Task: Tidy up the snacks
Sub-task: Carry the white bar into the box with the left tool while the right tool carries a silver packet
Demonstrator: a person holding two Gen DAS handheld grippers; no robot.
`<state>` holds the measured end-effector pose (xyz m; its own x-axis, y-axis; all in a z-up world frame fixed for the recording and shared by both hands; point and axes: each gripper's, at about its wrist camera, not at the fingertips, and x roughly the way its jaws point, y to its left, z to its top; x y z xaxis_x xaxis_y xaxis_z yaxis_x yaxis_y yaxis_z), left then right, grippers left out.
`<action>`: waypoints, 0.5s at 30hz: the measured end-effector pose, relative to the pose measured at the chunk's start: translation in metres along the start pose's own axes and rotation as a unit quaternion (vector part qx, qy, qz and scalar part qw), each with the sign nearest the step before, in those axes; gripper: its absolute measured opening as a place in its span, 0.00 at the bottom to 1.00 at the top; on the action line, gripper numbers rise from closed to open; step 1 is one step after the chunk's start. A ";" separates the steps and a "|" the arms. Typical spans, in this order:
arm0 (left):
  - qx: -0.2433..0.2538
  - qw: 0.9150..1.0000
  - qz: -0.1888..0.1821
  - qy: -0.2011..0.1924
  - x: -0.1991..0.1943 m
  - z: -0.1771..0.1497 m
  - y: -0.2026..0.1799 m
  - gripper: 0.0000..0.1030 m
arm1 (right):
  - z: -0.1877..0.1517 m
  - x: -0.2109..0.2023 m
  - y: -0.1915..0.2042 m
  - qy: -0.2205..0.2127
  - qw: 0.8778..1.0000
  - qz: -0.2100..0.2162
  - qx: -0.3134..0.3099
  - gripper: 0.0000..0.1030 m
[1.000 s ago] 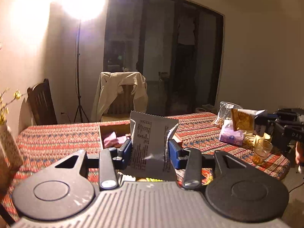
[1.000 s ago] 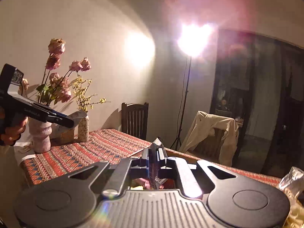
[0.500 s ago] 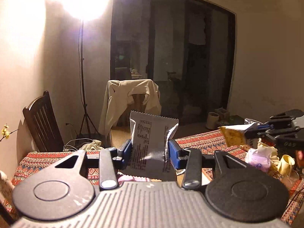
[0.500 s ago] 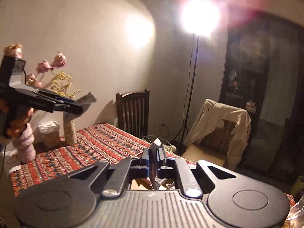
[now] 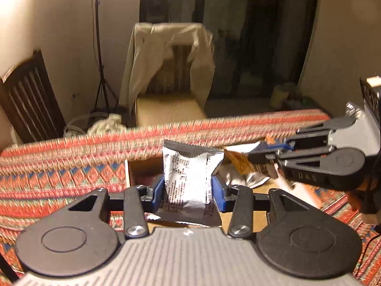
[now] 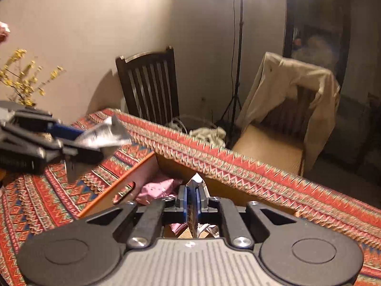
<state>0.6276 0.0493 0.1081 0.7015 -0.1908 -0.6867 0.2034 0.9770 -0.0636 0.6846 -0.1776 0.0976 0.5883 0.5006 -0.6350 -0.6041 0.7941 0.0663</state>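
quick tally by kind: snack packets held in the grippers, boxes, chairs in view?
Snack packets held: 2, a silver packet in the left gripper and an orange packet in the right gripper
Boxes: 1, the cardboard box
Chairs: 2, a dark wooden chair and a chair with a jacket
Total: 5

The left gripper [image 5: 188, 188] clamps a silver packet [image 5: 188, 178]; the right gripper [image 6: 192, 196] pinches a thin packet [image 6: 194, 205], both tilted down above the box [image 6: 119, 186].
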 end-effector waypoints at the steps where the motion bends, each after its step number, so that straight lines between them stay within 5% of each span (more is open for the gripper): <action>1: -0.004 1.000 0.002 0.018 0.015 -0.007 0.006 0.42 | -0.001 0.018 -0.002 0.010 1.000 -0.001 0.002 0.07; 5: -0.006 0.997 0.024 0.070 0.061 -0.037 0.018 0.42 | -0.011 0.084 -0.014 0.050 0.998 -0.005 0.026 0.07; 10: 0.003 0.996 0.030 0.083 0.083 -0.054 0.023 0.42 | -0.029 0.131 -0.021 0.083 0.996 0.000 0.040 0.09; 15: 0.005 0.996 0.023 0.083 0.087 -0.055 0.021 0.57 | -0.035 0.144 -0.014 0.098 0.994 0.015 0.043 0.28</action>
<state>0.6555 0.0582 0.0075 0.5879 -0.1257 -0.7991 0.1806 0.9833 -0.0218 0.7589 -0.1291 -0.0216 0.4506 0.4539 -0.7687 -0.5666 0.8108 0.1466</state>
